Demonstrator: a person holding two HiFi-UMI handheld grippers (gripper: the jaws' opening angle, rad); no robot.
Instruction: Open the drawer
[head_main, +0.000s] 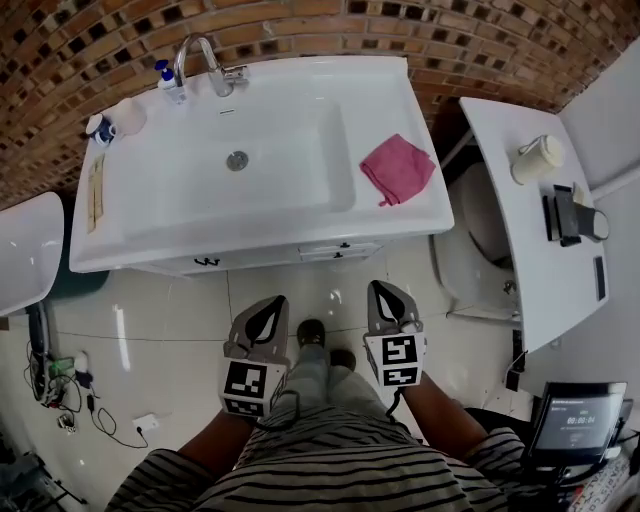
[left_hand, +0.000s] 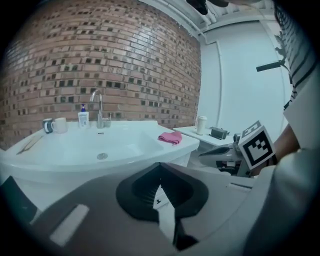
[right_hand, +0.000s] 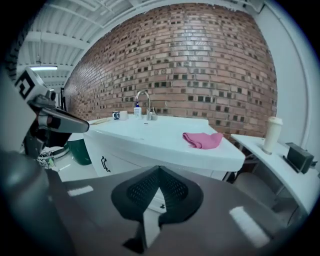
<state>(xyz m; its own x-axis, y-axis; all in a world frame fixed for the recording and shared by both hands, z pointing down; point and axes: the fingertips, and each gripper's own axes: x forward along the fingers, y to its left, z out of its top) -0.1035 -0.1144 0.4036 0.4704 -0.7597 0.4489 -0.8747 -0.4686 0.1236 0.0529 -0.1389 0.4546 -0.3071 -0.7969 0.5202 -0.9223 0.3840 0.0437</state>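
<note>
**Before the basin: both grippers shut, drawer closed**

Against a brick wall (head_main: 480, 40) stands a white vanity basin (head_main: 400, 215), its bowl bare but for the drain (head_main: 237, 160). A chrome tap (head_main: 205, 60) rises at the back rim. A soap bottle (head_main: 168, 82) stands just beside it and a white mug (head_main: 128, 116) further left. A pink cloth (head_main: 398, 168) lies crumpled on the right-hand ledge.

Under the basin's front edge, toward the right, is the drawer (head_main: 340, 250), flush with the cabinet and shut. A dark door handle (head_main: 207, 262) shows to its left.

The floor (head_main: 180, 340) is pale glossy tile, with tangled cables (head_main: 60, 395) at the left. To the right, a white shelf (head_main: 530, 270) carries a lidded cup (head_main: 538, 158) and some dark devices.

The left gripper (head_main: 268, 312) and right gripper (head_main: 388, 300) hang side by side over the tile, short of the cabinet and pointing toward it. Each gripper's jaws are pressed together with nothing between them, and neither touches the drawer or the basin.
</note>
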